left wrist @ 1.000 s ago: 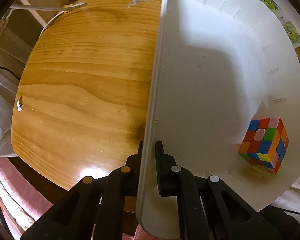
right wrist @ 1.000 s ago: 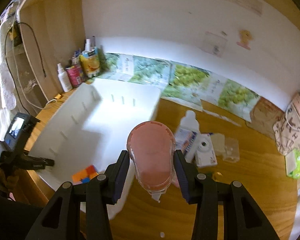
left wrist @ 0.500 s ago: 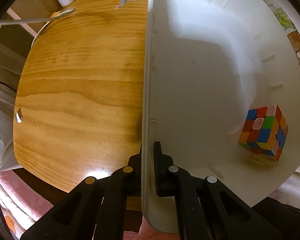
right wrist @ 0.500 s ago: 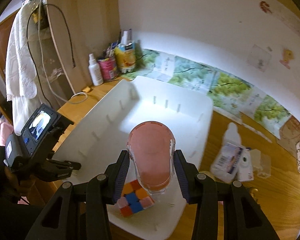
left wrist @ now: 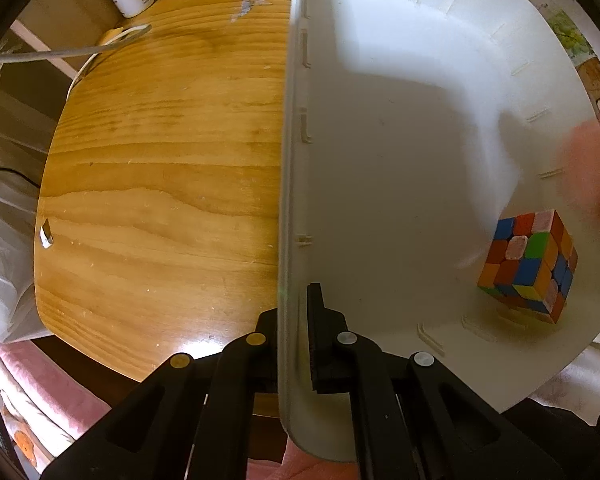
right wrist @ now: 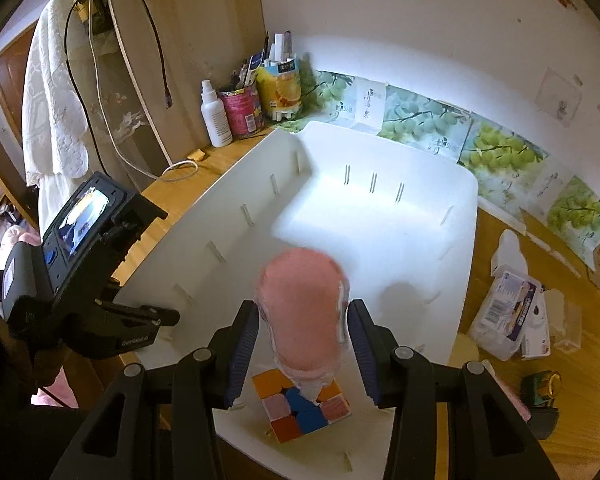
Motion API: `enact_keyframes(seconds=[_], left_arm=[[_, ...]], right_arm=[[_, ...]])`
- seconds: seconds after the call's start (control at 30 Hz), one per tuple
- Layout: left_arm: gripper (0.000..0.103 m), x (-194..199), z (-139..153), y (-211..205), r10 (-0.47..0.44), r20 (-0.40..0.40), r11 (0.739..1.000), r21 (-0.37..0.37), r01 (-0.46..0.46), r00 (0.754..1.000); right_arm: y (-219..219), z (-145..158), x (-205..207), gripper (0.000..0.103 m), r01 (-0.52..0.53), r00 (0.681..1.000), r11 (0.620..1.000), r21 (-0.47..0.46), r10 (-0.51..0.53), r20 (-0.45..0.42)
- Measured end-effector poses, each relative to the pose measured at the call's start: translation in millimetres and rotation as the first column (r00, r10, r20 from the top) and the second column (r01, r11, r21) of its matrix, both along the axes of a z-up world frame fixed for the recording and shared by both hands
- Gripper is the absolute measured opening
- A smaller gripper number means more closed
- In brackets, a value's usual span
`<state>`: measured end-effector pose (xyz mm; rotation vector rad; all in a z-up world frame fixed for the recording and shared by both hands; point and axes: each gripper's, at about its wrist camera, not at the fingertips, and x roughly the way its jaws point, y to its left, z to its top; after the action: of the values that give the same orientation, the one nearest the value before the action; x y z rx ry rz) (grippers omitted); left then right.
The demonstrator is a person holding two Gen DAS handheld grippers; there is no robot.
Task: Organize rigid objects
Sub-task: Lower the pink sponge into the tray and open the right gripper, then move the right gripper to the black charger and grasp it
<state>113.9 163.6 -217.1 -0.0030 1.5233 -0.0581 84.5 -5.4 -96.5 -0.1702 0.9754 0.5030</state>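
A white plastic bin (right wrist: 420, 204) stands on the wooden table (left wrist: 160, 160). My left gripper (left wrist: 292, 304) is shut on the bin's (left wrist: 400, 160) near wall, one finger on each side. A colour cube (left wrist: 530, 266) lies in the bin's near corner and also shows in the right wrist view (right wrist: 300, 406). My right gripper (right wrist: 302, 344) is over the bin above the cube; its jaws stand slightly apart from a pink bottle (right wrist: 304, 308), which looks blurred. The bottle shows as a pink blur in the left wrist view (left wrist: 590, 164).
A white bottle (right wrist: 216, 114), a pink can (right wrist: 242, 110) and a juice carton (right wrist: 282, 84) stand at the back left. A white cable (right wrist: 176, 170) lies beside the bin. Small packages and a bottle (right wrist: 508, 312) lie right of the bin.
My right gripper carried the pink bottle leftwards over the bin and above the cube. Its jaws have widened and the bottle is now blurred. The left gripper stayed clamped on the bin wall.
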Motion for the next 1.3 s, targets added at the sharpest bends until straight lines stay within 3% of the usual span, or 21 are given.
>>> enact_keyframes(seconds=[0.13,0.47,0.9,1.07,1.3], left_arm=[[0.005,2.5,1.2,1.8,0.044,-0.004,0.999,-0.001,-0.044,0.999],[0.007,12.1,5.7,5.2,0.133,0.001,0.991,0.025,-0.133,0.991],[0.014,6.4,6.4,5.4,0.234,0.008,0.968,0.096,-0.234,0.972],[0.015,7.1,6.7,0.8,0.257,0.006,0.959,0.124,-0.256,0.966],[0.019,7.1,7.4,-5.8,0.291,0.006,0.943,0.167,-0.288,0.957]], right_arm=[[-11.7,2.1,1.3,0.06,0.001,1.0,0.999,0.033,-0.002,0.019],[-67.8,14.0,5.2,0.071,0.049,0.995,0.996,0.079,-0.055,0.084],[-171.7,3.2,-4.8,0.079,0.201,0.959,0.971,0.127,-0.221,0.177],[-204.2,-6.4,-14.1,0.079,0.239,0.941,0.964,0.113,-0.259,0.218],[-239.7,-25.8,-20.0,0.079,0.283,0.933,0.956,0.071,-0.292,0.211]])
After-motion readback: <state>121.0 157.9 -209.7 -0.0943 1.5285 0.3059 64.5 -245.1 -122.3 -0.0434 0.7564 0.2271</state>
